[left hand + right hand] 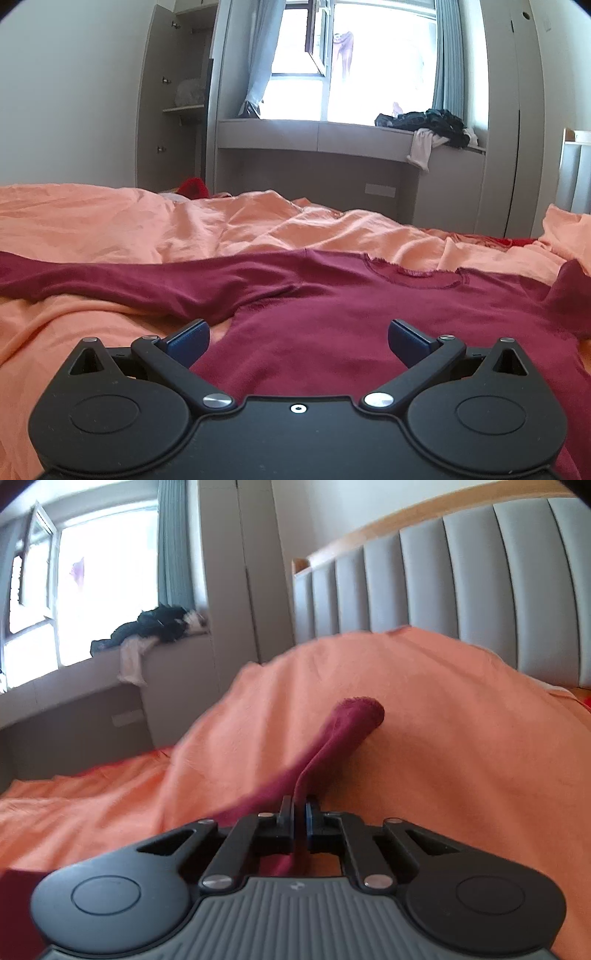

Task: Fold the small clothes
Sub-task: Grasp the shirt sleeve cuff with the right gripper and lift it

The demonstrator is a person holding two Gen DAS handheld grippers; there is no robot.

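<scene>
A dark red long-sleeved top (332, 314) lies flat on the orange bedspread (129, 221), neckline away from me, one sleeve (110, 280) stretched out to the left. My left gripper (297, 341) is open and empty, just above the top's body. My right gripper (299, 808) is shut on the other red sleeve (347, 727), whose cuff points toward the headboard over the orange bedspread (443, 738).
A grey padded headboard (461, 572) stands behind the bed. A window bench (332, 136) carries a heap of dark and white clothes (432, 125). An open cupboard (177, 99) stands at the left. A red item (192, 186) lies at the bed's far edge.
</scene>
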